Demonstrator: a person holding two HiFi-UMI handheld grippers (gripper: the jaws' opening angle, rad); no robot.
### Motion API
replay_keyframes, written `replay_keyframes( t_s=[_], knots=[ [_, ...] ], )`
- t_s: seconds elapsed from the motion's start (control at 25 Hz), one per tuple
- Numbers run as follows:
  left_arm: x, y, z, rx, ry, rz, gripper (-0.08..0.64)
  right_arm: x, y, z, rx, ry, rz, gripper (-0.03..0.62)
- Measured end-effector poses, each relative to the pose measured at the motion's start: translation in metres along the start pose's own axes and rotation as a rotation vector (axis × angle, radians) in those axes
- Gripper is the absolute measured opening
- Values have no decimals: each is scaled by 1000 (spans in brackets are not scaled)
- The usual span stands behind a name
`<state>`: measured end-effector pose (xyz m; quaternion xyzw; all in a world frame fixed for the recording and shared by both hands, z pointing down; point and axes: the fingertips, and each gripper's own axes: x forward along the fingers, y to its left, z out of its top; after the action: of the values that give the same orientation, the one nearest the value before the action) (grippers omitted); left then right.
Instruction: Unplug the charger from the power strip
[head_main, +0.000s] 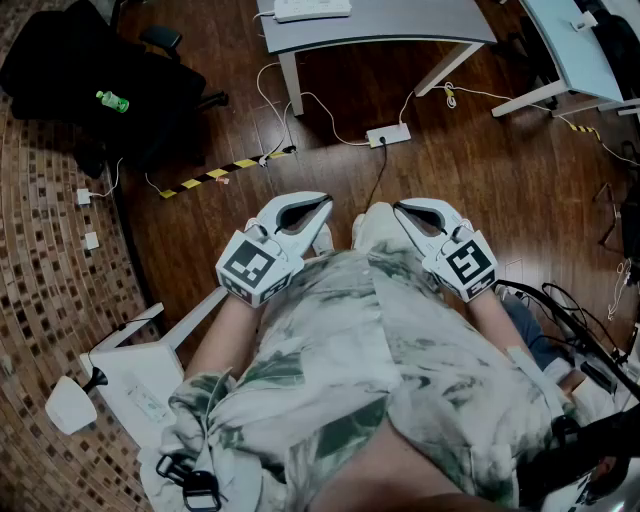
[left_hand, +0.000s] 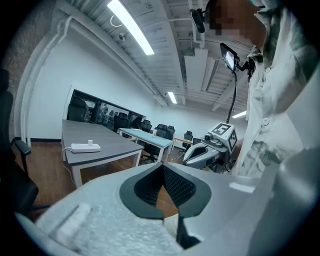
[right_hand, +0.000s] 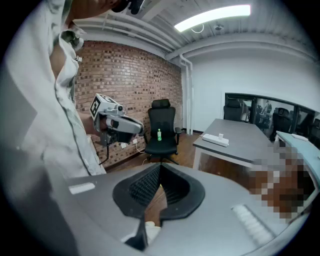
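Note:
A white power strip (head_main: 312, 9) lies on the grey desk (head_main: 400, 22) at the top of the head view. In the left gripper view the strip (left_hand: 86, 147) carries a small white charger (left_hand: 90, 142); the right gripper view shows the same strip (right_hand: 216, 140) and charger (right_hand: 220, 135). Both grippers are held close to the person's chest, far from the desk. My left gripper (head_main: 322, 203) (left_hand: 162, 166) has its jaws together with nothing between them. My right gripper (head_main: 400, 208) (right_hand: 160, 167) is likewise shut and empty.
A second white power strip (head_main: 388, 135) lies on the wooden floor with cables running from it. A black office chair (head_main: 90, 70) with a green bottle (head_main: 113, 101) stands at the left. Yellow-black tape (head_main: 215, 175) crosses the floor. Another desk (head_main: 570, 50) is at the right.

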<state>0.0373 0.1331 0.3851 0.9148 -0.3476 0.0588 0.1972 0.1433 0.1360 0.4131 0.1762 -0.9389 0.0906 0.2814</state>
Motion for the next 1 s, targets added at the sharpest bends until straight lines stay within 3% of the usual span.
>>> replay_keyframes(
  t_s=[0.2,0.52,0.76,1.0],
  knots=[
    [24,55,6,-22,5,26,0,44,-52,16,-26,-18,21,8],
    [83,156,57,-1,35,102,2,101,-170,69,-80,-58,95,8],
    [128,239,84,-3,13,171,2,140,-247,85,-137,-37,135,9],
    [164,314,86,31,111,133,2,187,-291,97,-146,16,119,9]
  ],
)
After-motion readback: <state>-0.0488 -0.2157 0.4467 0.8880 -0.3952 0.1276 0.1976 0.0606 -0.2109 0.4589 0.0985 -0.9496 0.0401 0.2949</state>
